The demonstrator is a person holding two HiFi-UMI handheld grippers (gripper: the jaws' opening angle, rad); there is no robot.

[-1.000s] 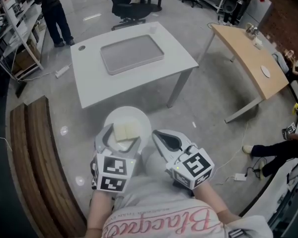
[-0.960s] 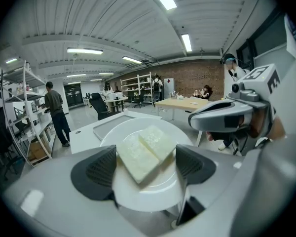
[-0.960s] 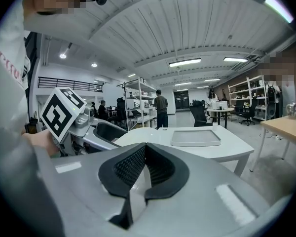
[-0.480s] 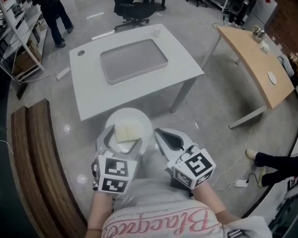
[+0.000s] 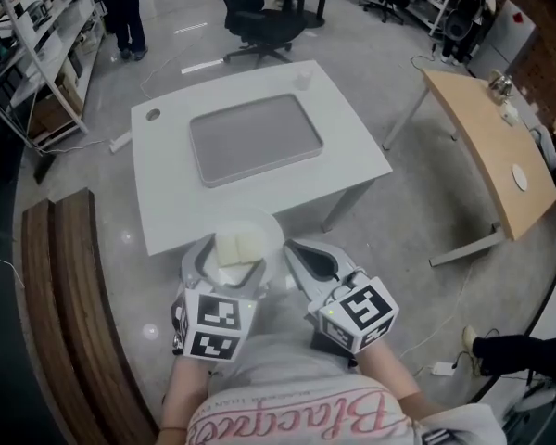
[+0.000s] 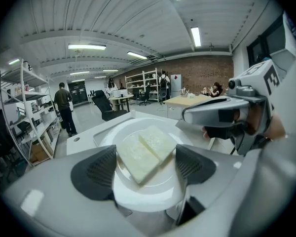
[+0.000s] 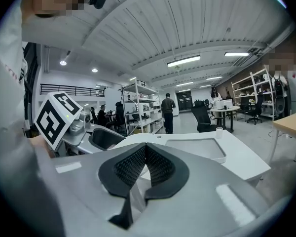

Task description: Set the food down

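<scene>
The food [image 5: 238, 246] is a pale block on a white plate [image 5: 271, 239], carried in the air over the near edge of a white table [image 5: 259, 188]. From the head view it reads as one piece. The left gripper view shows two flat slabs [image 6: 147, 149] lying side by side, one partly over the other, in the middle of the plate [image 6: 138, 196].

The left gripper [image 5: 227, 260] holds the plate by its near part. In its own view [image 6: 145, 157] the two dark ribbed pads press against the plate from either side.

Just to its right, the right gripper [image 5: 301, 253] hangs beside the plate. Its own view [image 7: 144, 154] shows the pads pressed together with nothing between them.

A grey tray [image 5: 255, 139] lies on the middle of the table, with a small cup [image 5: 303, 80] by the far right corner. The right gripper view shows both low on [image 7: 195, 147] [image 7: 219, 131]. A wooden desk [image 5: 486, 146] stands to the right, and a person [image 5: 125, 7] stands far left by shelves.
</scene>
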